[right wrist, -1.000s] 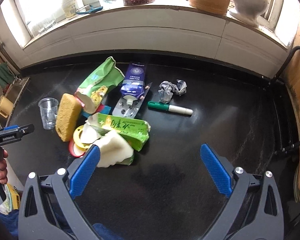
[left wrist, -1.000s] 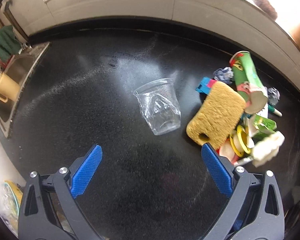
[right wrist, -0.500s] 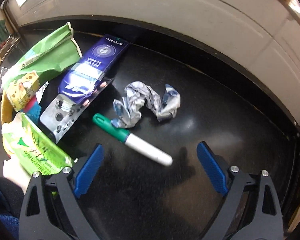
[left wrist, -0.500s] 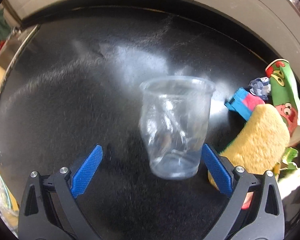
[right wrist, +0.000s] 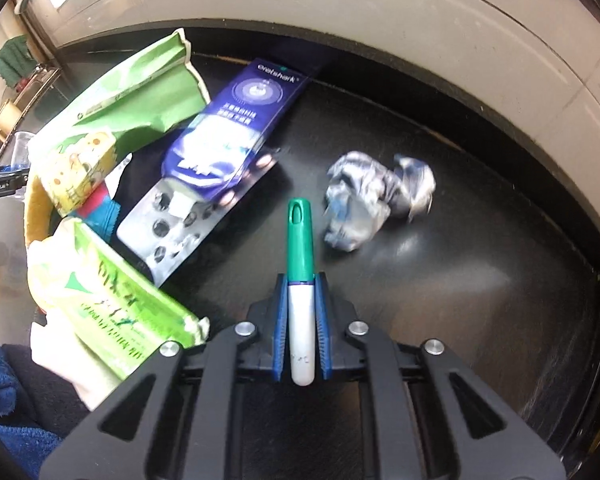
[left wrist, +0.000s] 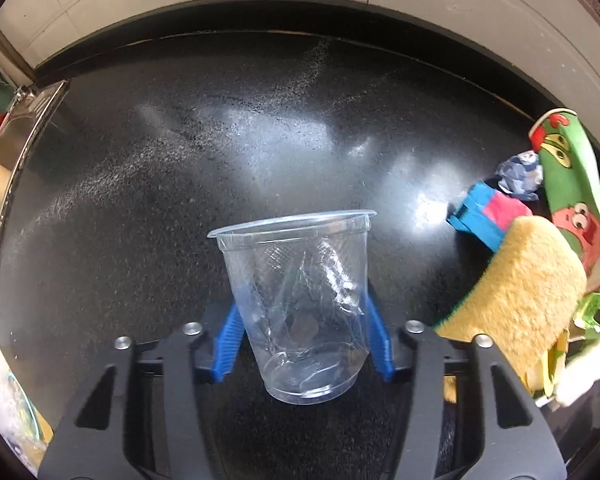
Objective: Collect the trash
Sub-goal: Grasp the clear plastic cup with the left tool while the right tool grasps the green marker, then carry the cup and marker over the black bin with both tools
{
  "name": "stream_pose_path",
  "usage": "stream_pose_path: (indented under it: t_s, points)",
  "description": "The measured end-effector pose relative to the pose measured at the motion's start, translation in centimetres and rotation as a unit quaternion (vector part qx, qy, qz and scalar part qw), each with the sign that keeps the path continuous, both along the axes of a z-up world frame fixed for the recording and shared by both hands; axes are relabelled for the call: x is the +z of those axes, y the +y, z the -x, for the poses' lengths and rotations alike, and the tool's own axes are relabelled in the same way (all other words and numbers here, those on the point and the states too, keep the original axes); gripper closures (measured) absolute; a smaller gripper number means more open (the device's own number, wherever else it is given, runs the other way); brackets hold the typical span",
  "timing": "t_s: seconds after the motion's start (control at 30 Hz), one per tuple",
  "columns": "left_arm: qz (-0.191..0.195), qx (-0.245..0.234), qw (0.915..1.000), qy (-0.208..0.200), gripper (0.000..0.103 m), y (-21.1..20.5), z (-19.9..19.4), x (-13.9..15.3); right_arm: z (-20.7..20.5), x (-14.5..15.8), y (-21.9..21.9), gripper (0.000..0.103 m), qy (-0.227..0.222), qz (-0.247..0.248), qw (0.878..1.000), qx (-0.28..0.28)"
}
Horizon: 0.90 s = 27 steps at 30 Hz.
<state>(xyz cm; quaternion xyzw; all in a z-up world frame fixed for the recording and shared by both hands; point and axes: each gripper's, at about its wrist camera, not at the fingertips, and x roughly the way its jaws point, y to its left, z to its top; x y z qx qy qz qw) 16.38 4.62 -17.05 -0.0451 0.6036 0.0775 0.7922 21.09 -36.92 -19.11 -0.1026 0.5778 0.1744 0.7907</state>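
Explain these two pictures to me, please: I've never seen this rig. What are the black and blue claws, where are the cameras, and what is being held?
There is no robot arm. A person holds a two-finger gripper in each hand, and a fisheye camera on each looks forward along its fingers, so the black arms with blue pads at the bottom of each picture are the gripper itself.

In the left wrist view, the left gripper is closed on a clear plastic cup standing upright on the black countertop. A yellow sponge lies to the right of it.

In the right wrist view, the right gripper clamps a green-capped marker. Ahead lie a crumpled wrapper, a purple package and green bags.
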Motion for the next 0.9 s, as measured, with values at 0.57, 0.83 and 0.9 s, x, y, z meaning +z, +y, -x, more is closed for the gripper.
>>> stream_pose_path:
  t_s: [0.57, 0.83, 0.9]
  points:
    - [-0.003, -0.017, 0.9986, -0.051, 0.059, -0.7, 11.8, 7.9, 11.0, 10.9, 5.0, 0.089, -0.060, -0.056, 0.996, -0.044]
    - [0.005, 0.041, 0.9972, -0.062, 0.059, 3.2, 17.4, 8.1, 13.6, 12.7, 13.6, 0.089, -0.060, -0.056, 0.995, 0.060]
    - [0.004, 0.064, 0.9958, -0.065, 0.059, 5.0, 19.0, 8.0, 14.0, 12.7, 16.8, 0.089, -0.055, -0.057, 0.992, 0.095]
